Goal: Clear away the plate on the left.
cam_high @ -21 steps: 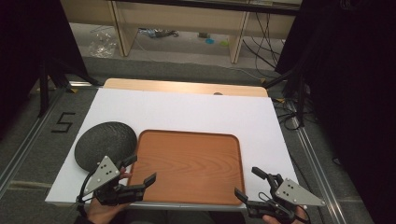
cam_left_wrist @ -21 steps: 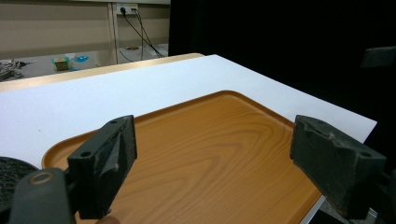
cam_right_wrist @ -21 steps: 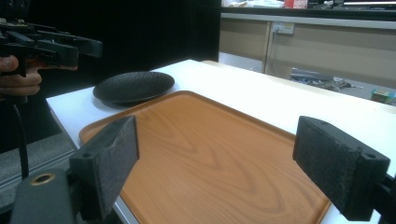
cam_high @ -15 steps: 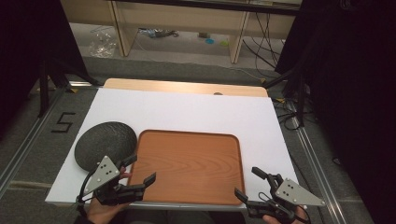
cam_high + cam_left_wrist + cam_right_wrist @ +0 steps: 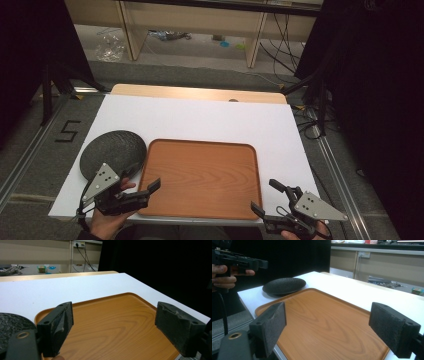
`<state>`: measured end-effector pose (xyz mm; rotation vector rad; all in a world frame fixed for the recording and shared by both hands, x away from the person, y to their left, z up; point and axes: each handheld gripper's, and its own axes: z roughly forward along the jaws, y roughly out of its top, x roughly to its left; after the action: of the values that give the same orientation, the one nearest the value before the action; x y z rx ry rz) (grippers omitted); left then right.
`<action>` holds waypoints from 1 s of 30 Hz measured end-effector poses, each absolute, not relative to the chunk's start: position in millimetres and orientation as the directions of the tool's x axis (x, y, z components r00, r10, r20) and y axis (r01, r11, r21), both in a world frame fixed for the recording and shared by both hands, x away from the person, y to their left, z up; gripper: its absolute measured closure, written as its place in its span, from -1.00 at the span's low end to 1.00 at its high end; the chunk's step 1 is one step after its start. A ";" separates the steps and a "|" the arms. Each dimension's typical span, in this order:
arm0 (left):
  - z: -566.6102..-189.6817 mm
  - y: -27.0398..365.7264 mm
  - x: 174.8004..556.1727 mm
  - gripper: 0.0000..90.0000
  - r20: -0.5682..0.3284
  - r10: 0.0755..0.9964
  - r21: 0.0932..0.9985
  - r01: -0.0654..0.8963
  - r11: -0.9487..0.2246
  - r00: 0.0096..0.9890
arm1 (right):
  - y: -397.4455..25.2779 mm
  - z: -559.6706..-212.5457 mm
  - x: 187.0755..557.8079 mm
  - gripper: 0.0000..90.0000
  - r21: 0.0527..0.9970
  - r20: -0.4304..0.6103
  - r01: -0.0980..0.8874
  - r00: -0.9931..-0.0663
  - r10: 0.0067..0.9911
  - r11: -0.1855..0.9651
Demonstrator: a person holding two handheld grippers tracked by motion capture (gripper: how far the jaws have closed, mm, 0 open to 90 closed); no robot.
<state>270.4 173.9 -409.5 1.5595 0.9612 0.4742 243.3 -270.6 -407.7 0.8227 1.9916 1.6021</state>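
A brown wooden tray (image 5: 200,175) lies empty at the front middle of the white table (image 5: 200,117). A dark textured plate (image 5: 112,150) rests on the table, touching the tray's left edge. My left gripper (image 5: 145,177) hovers open over the tray's front left corner, nothing between its pads. In the left gripper view the open gripper (image 5: 113,327) looks across the tray (image 5: 112,312), with the plate (image 5: 11,326) at the left. My right gripper (image 5: 265,196) stands open at the tray's front right corner. The right gripper view shows this open gripper (image 5: 327,327), the tray (image 5: 324,315) and the plate (image 5: 284,286) beyond.
A light wooden strip (image 5: 200,93) runs along the table's far edge. Behind it are shelving legs and cables on the floor (image 5: 200,45). A "5" mark (image 5: 67,131) is on the floor at the left. A hand holds the left gripper (image 5: 244,263) in the right gripper view.
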 end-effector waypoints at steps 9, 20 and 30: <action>-409.3 175.6 270.9 -0.67 -0.215 0.800 0.948 0.318 0.033 0.559 | -270.4 -408.1 244.1 -0.66 0.977 0.017 0.159 -0.723 0.691 0.143; -410.4 182.8 274.7 -0.67 -0.266 0.806 0.932 0.354 0.076 0.529 | -270.4 -408.2 244.4 -0.66 0.977 0.017 0.159 -0.727 0.687 0.144; -411.9 188.1 277.9 -0.67 -0.307 0.810 0.917 0.383 0.110 0.500 | -270.0 -407.8 242.6 -0.66 0.973 0.036 0.183 -0.726 0.687 0.143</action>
<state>277.9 188.1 -411.9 1.4977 1.0868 0.4281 242.6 -270.0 -407.8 0.8322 2.0066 1.6115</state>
